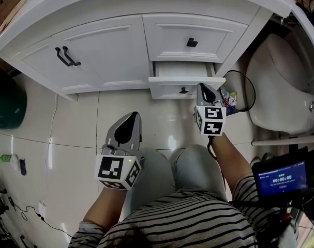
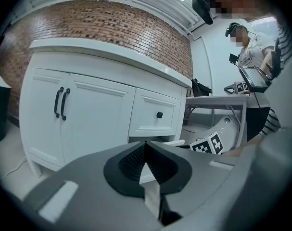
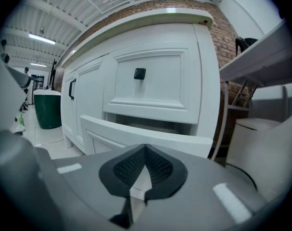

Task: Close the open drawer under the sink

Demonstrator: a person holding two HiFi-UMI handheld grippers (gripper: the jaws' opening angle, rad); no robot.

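The white vanity cabinet (image 1: 110,50) has its lower drawer (image 1: 167,81) pulled out, with a small black knob (image 1: 183,90) on the front. My right gripper (image 1: 202,87) is shut and empty, its tip at the right part of the drawer front; whether it touches is unclear. In the right gripper view the drawer front (image 3: 136,134) stands just beyond the right gripper (image 3: 145,146). My left gripper (image 1: 133,115) is shut and empty, low over the floor tiles, left of the drawer and short of it. The left gripper (image 2: 146,142) points at the cabinet.
Above the open drawer is a shut drawer (image 1: 193,35). Double doors with black handles (image 1: 66,56) are to the left. A toilet (image 1: 281,81) and a wire waste bin (image 1: 238,89) stand right of the drawer. A green bin (image 1: 6,105) is far left.
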